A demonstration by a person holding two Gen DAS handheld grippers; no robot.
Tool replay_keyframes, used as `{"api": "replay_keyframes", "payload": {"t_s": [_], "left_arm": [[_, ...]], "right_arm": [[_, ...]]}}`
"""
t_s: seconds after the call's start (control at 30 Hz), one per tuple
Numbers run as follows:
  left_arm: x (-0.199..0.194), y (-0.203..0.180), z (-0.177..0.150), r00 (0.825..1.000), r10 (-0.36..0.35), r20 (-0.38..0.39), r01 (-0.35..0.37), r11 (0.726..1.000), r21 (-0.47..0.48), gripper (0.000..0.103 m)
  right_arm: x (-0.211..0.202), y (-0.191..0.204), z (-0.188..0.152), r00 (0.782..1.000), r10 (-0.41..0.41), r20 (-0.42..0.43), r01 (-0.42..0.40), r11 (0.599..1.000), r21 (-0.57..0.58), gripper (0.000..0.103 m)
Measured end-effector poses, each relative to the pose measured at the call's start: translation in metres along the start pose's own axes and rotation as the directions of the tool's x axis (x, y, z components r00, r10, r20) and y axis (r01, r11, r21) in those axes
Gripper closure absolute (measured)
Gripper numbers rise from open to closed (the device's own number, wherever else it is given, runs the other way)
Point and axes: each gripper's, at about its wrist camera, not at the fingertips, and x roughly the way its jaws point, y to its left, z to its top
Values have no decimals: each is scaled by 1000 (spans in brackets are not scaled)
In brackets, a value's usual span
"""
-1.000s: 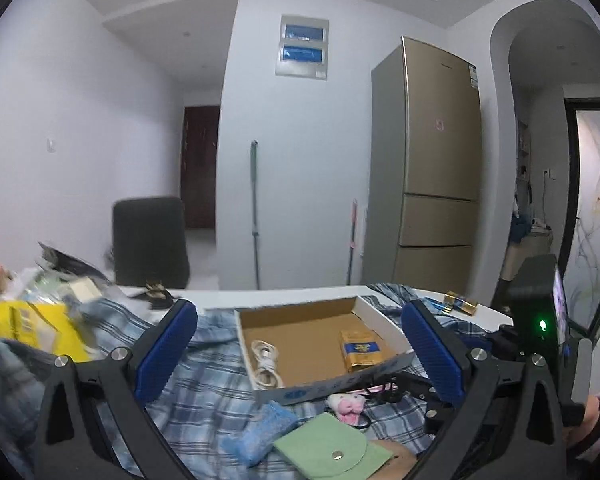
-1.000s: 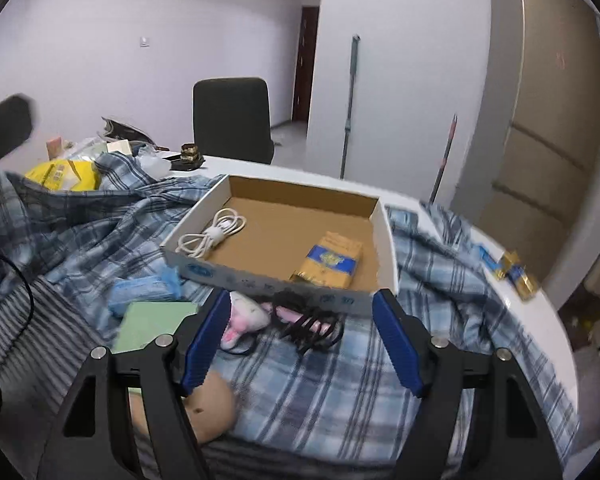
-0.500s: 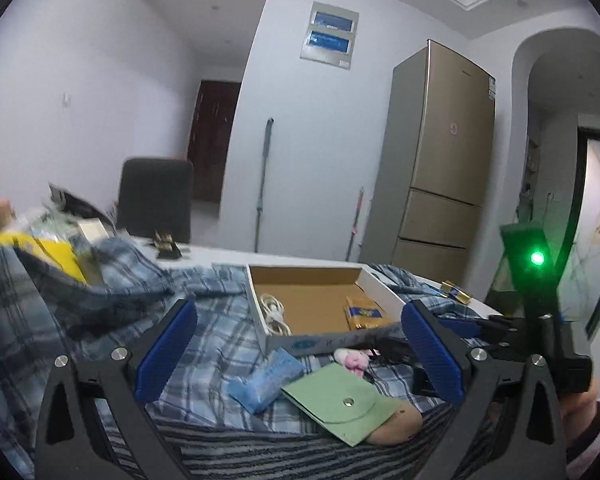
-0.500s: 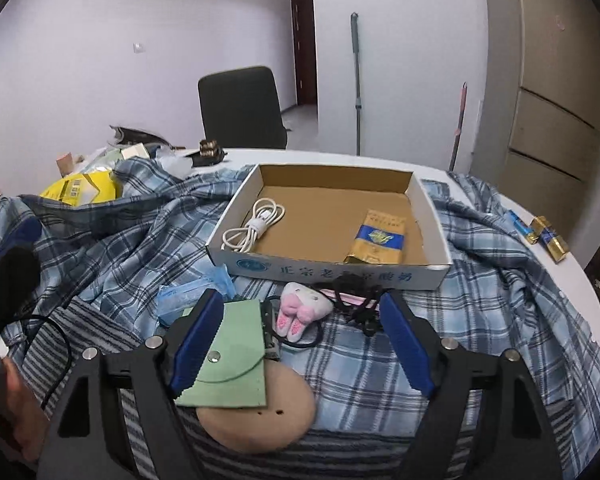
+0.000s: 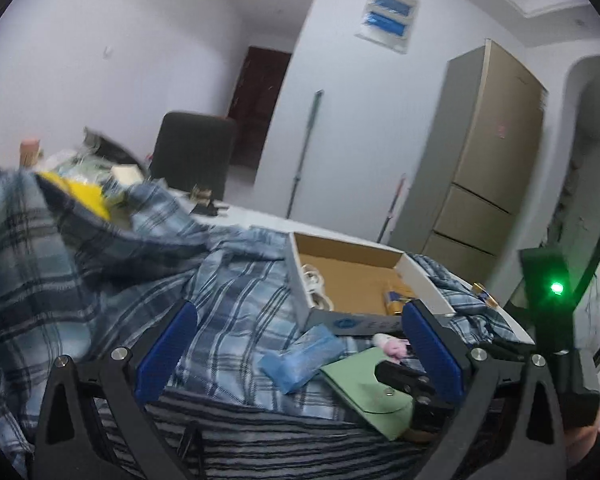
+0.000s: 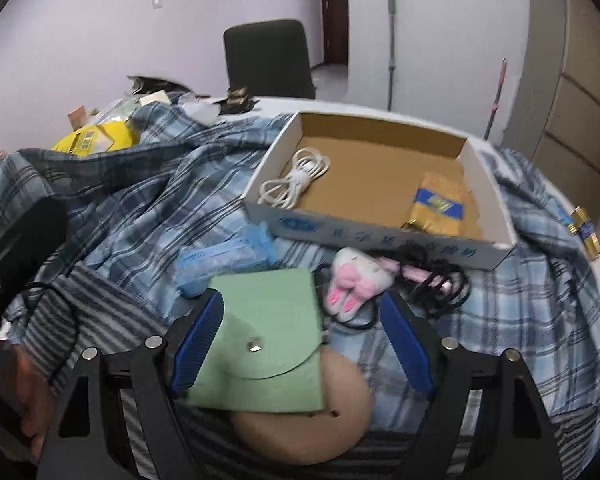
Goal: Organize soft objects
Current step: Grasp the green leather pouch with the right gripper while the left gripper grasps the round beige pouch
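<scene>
A green felt pouch (image 6: pixel 268 332) lies on a blue plaid shirt (image 6: pixel 140 208), partly over a tan round pad (image 6: pixel 312 420). My right gripper (image 6: pixel 300 340) is open, its jaws straddling the pouch from above. A pink-and-white plush bunny (image 6: pixel 352 280) and a blue packet (image 6: pixel 224 256) lie beside the pouch. A cardboard box (image 6: pixel 380 168) behind holds a white cable (image 6: pixel 296 180) and a gold-blue packet (image 6: pixel 436 204). My left gripper (image 5: pixel 300 352) is open and empty over the shirt, left of the blue packet (image 5: pixel 300 356) and pouch (image 5: pixel 368 388).
A tangled black cord (image 6: pixel 432 280) lies before the box. A striped cloth (image 6: pixel 80 320) covers the near table edge. Yellow packaging (image 6: pixel 96 138) and clutter sit far left. Gold batteries (image 6: pixel 584 228) lie at the right edge. A black chair (image 6: pixel 268 60) stands behind the table.
My right gripper has moved forward and down over the green pouch. My left gripper has swung left and tilted; the box now sits to its right.
</scene>
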Motion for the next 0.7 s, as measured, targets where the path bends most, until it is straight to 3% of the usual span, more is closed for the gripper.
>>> {"api": "replay_keyframes", "payload": {"t_s": [0.2,0.47,0.57,0.7], "left_arm": [[4,28,-3,999,39,-33,-42,993,-106,0],[2,32,-4,998,57,-29,-60,991,-122,0],[2,30,-3,998,56,-28,-59,992,-115,0],[2,23,1,997,29,-70,-34,996,-85,0]], "right_arm": [[11,24,2,998,-14,-61,8,995,-97,23],[35,29,0,988,-47,-147,28,992,-126,23],[30,26,-1,992,-39,-121,26,994,-106,32],[-1,16,-1,998,-57,-5,56,995,-86,33]]}}
